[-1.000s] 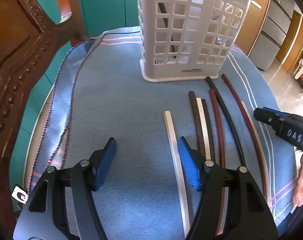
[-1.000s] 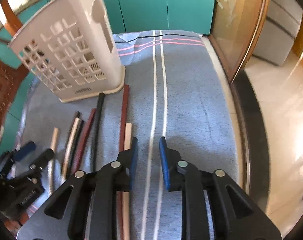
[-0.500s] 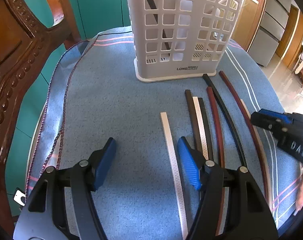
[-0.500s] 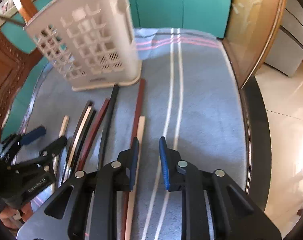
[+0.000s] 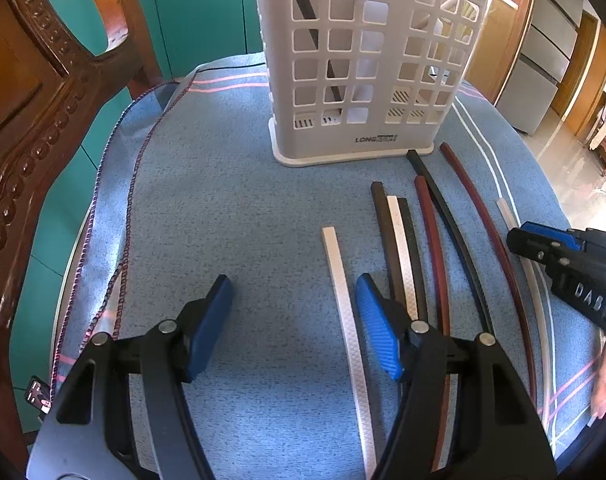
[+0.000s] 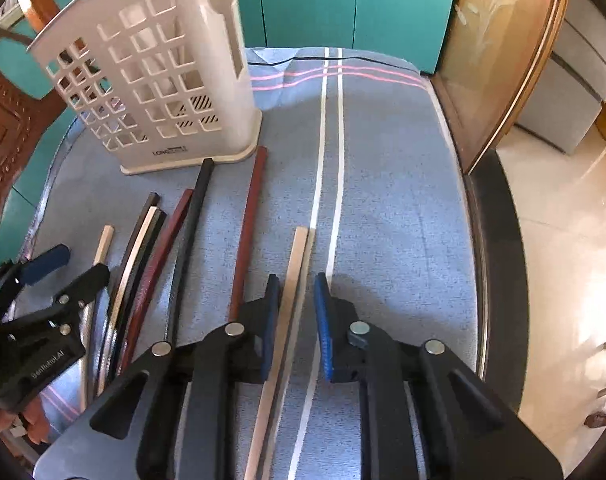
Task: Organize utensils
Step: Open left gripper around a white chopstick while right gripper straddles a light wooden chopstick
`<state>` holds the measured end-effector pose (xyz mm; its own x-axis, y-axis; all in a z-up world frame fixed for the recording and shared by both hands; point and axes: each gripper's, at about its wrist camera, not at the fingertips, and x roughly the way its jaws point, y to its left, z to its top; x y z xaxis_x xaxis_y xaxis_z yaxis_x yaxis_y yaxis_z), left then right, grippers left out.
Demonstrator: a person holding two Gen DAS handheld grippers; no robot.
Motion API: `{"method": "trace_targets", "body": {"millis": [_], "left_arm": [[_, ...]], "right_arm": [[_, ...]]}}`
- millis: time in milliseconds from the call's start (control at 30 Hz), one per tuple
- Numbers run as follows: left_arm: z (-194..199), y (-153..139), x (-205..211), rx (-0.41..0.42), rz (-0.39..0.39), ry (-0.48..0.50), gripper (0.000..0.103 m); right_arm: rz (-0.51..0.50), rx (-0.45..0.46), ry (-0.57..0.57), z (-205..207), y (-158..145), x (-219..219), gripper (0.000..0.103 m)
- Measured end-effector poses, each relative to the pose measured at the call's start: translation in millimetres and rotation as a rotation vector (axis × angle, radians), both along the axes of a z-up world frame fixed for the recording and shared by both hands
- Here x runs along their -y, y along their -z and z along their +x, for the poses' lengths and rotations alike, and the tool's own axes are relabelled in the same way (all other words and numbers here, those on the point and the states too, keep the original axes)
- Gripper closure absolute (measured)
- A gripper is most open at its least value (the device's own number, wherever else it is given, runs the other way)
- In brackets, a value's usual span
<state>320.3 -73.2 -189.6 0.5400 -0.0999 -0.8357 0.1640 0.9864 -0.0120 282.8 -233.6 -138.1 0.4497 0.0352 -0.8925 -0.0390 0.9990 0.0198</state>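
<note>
A white perforated utensil basket [image 5: 355, 140] [image 6: 155, 152] stands upright on the blue cloth. In front of it lie several chopsticks in white, black, brown and dark red. My left gripper [image 5: 293, 300] is open and its jaws are closing; a white chopstick [image 5: 339, 280] lies on the cloth between them, close to the right finger. My right gripper [image 6: 297, 300] [image 5: 543, 240] points down at the right end of the row. Its narrow jaws are closing with a beige chopstick [image 6: 297, 256] between them, and the right pad stands off it.
A carved wooden chair [image 5: 27, 128] stands at the table's left side. The table's right edge [image 6: 477, 264] runs close to my right gripper, with floor beyond. Teal cabinets [image 6: 343, 0] are behind. A dark red stick [image 6: 247, 220] and a black stick [image 6: 191, 220] lie left of the beige one.
The right gripper has shifted so that the beige chopstick, earlier under its left finger, now lies between the jaws, which are slightly narrower. The left gripper has barely moved.
</note>
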Motion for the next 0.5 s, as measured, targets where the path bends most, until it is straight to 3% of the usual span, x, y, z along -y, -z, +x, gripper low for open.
{"method": "trace_targets", "body": {"millis": [500], "left_arm": [[15,-1,10,-0.041,0.008,-0.032,0.049]], "right_arm": [[-0.034,0.036,-0.005,-1,-2,-22,0.082]]}}
